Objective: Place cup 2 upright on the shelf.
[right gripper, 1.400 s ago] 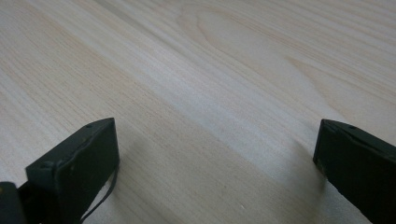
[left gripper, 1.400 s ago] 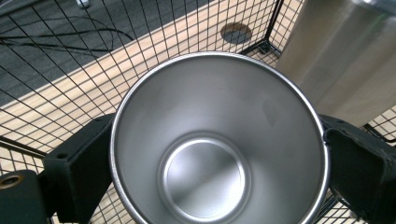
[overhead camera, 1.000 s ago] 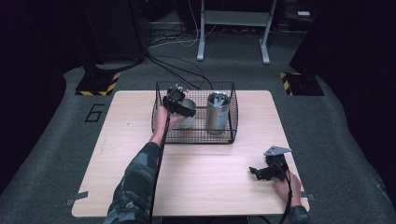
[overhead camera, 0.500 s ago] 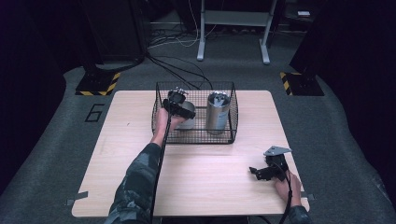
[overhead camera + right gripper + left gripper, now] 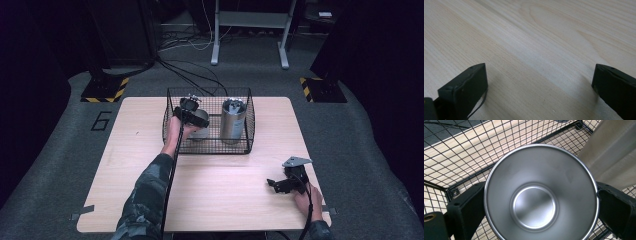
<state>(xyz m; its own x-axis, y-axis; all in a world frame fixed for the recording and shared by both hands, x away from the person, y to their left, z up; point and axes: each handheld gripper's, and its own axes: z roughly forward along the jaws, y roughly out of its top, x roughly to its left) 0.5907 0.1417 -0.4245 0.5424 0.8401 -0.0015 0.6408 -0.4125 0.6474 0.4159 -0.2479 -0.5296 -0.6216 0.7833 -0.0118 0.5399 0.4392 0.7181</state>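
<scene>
A black wire basket (image 5: 210, 150) stands on the far middle of the wooden table (image 5: 150, 165). Inside it at the left is a steel cup (image 5: 200, 131), and my left gripper (image 5: 191, 116) reaches over the basket's left wall and is shut on it. The left gripper view looks straight down into the cup (image 5: 534, 205), whose sides the black jaws press; the basket's mesh floor (image 5: 461, 162) lies beneath. A taller steel tumbler (image 5: 233, 120) stands upright to the cup's right. Low over the table's near right, my right gripper (image 5: 274, 184) is open and holds nothing.
The tall tumbler's side (image 5: 614, 152) rises close beside the held cup. Bare wood (image 5: 544, 37) lies under the right gripper (image 5: 539, 85). Beyond the table are cables, a metal stand's legs (image 5: 250, 50) and hazard-striped blocks (image 5: 105, 90) on the floor.
The left gripper has shifted slightly inside the basket with the cup between its jaws. The right gripper has stayed where it was.
</scene>
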